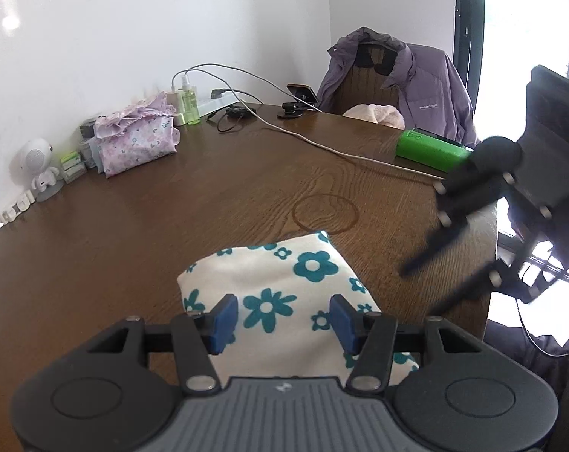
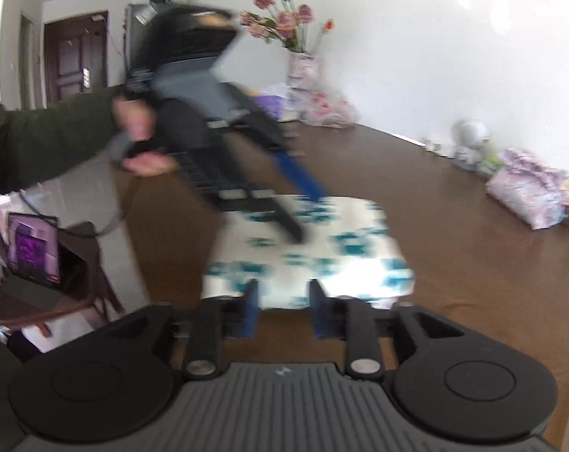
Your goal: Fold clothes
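Left wrist view: the folded floral cloth (image 1: 284, 293) lies on the brown table (image 1: 171, 207) at lower centre, and the left gripper (image 1: 283, 314) sits over it with jaws spread — blue pads apart, nothing pinched. At the right edge the right gripper (image 1: 431, 286) hangs blurred above bare wood — jaws parted, empty. A purple jacket (image 1: 427, 90) drapes the chair at upper right.

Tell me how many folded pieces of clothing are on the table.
2: the white cloth with teal flowers at the near edge, and a pink floral bundle by the wall. Others may be hidden.
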`<state>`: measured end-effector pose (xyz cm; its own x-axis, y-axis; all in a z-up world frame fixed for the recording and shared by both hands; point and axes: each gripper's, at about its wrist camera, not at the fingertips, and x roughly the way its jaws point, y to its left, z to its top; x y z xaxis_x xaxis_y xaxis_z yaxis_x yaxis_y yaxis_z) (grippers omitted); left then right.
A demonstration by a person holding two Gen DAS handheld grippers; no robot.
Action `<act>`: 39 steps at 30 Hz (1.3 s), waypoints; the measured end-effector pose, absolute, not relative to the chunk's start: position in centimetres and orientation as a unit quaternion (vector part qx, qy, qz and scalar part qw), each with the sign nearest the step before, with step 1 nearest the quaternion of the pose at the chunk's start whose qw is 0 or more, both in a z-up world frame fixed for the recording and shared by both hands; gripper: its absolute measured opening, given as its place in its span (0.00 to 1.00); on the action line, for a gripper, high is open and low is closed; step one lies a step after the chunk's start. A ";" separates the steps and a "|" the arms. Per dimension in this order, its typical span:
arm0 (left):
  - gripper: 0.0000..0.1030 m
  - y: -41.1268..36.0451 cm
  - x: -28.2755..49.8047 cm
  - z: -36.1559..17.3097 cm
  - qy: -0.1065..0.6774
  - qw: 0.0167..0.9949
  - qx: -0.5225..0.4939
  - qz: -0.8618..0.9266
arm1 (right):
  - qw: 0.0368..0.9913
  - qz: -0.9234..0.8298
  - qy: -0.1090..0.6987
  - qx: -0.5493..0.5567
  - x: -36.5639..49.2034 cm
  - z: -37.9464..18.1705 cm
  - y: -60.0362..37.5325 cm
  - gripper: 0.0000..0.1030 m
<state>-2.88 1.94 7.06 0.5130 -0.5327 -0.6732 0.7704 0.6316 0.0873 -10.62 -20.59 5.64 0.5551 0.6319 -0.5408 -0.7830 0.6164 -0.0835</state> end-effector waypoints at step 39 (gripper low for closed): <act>0.52 3.5 -2.3 6.6 0.325 0.844 0.188 -0.382 | 0.847 0.461 0.216 -0.149 -10.9 1.6 -17.3 0.06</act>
<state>-2.32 3.54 6.61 0.4969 -0.5222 -0.6931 0.7670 0.6378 0.0693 -10.91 -17.32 1.62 0.4809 0.7171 -0.5045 -0.8463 0.5300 -0.0533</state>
